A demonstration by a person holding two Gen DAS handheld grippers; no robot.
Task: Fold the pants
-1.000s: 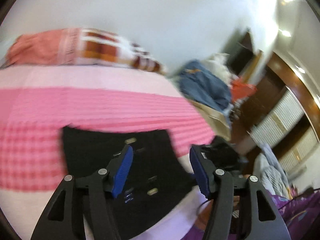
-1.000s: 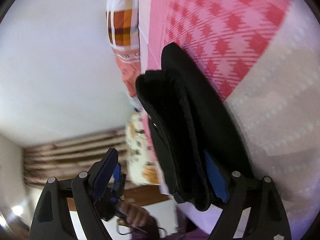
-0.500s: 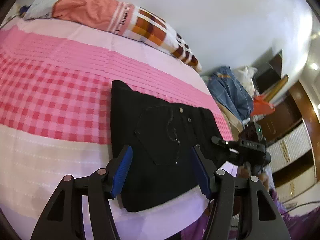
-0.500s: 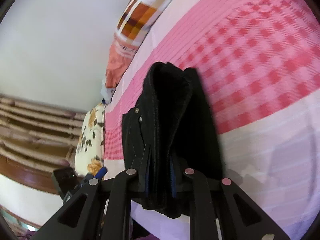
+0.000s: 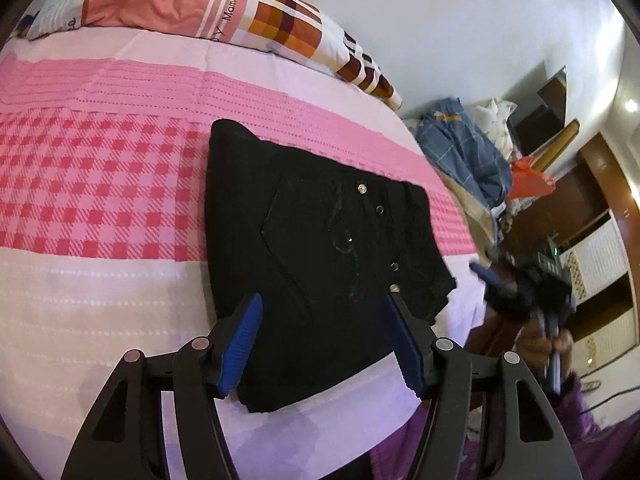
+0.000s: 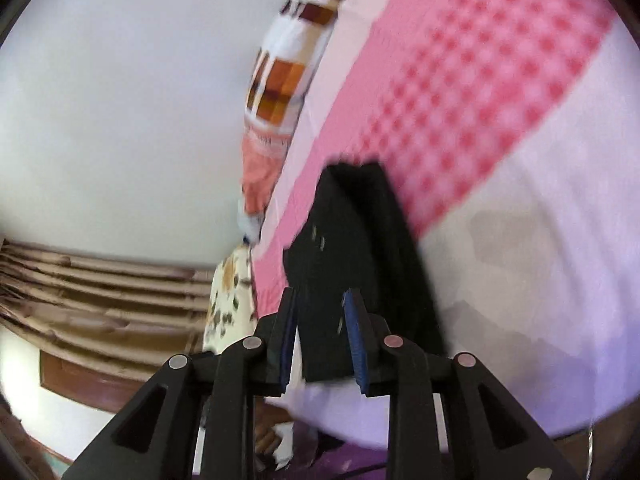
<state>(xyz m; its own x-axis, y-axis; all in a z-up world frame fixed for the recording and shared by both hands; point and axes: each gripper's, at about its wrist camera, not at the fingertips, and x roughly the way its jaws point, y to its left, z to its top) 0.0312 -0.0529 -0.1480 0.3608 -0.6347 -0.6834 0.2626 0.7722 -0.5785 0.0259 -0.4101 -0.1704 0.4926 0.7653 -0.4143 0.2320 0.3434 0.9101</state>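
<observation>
Black pants [image 5: 320, 256] folded flat near the bed's [image 5: 100, 184] front edge, left gripper [image 5: 326, 344] above them with jaws spread wide, right gripper [image 6: 322, 344] off the bed's edge, jaws slightly parted, blurred, holding nothing visible.

Bright, fisheye-warped — right view motion-blurred.

Left hand-held gripper [image 5: 320, 332]: matte blk frame, triangular cut-outs, 2 fingers.
Left pads [image 5: 240, 344]: blue, ribbed, on inner faces.
Left screws: 4 round silver pivot heads, 2 per side.
Right hand-held gripper [image 6: 320, 344]: same blk frame w/ cut-outs, 4 silver screws.
Right pads [image 6: 356, 344]: blue, ribbed edge.
Hand [image 5: 556, 344]: bare skin, blurred.
Clothing: purple fabric, lower right of left view.
</observation>
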